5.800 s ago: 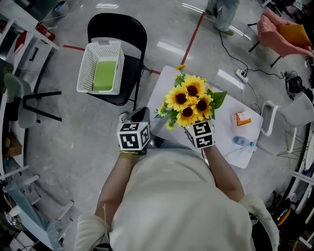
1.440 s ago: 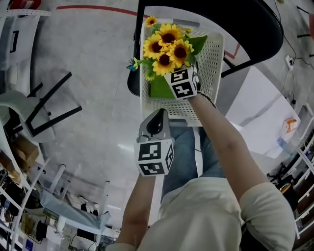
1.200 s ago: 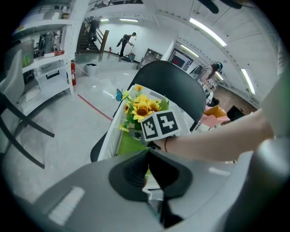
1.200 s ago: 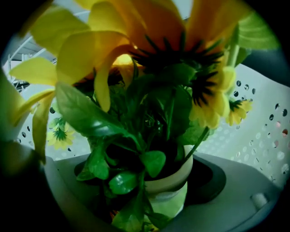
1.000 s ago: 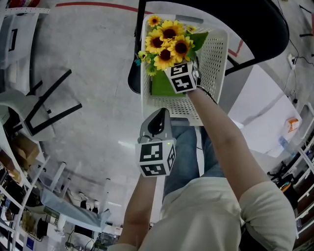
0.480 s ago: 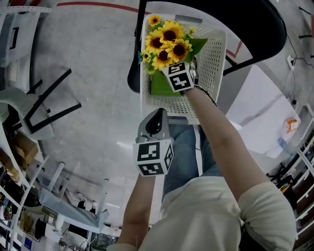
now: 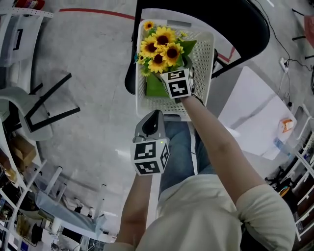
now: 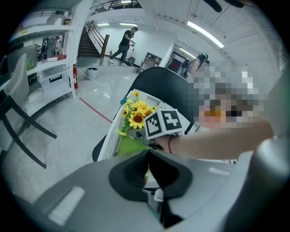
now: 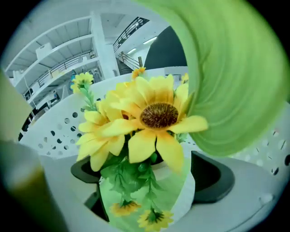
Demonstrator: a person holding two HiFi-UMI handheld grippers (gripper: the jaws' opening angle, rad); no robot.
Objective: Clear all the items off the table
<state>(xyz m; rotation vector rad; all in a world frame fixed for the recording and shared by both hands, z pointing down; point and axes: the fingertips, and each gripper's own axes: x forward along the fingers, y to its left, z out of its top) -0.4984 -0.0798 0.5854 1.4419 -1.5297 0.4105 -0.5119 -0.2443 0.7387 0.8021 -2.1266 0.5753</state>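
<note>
A sunflower bouquet [image 7: 159, 46] in a white and green vase [image 9: 149, 195] stands inside the white perforated basket [image 7: 205, 59] on the black chair [image 7: 206, 14]. My right gripper [image 7: 171, 71] reaches into the basket behind the flowers. Its jaws have just been opening and stand wide, with the vase between the pads [image 9: 213, 176]; a dark gap shows at the left pad. A sunflower head [image 9: 158, 115] fills the right gripper view. My left gripper [image 7: 153, 116] hangs shut and empty just short of the basket, its fingertips meeting [image 8: 148, 152].
A green flat item [image 7: 156, 87] lies in the basket under the flowers. The white table [image 7: 255, 117] at right holds an orange box [image 7: 285, 125] and a clear bottle [image 7: 282, 146]. A black chair frame [image 7: 44, 108] and shelving stand at left.
The bouquet went from the table to the basket on the chair. In the last second the right gripper has drawn back slightly from the flowers, which stay put. The left gripper has kept still.
</note>
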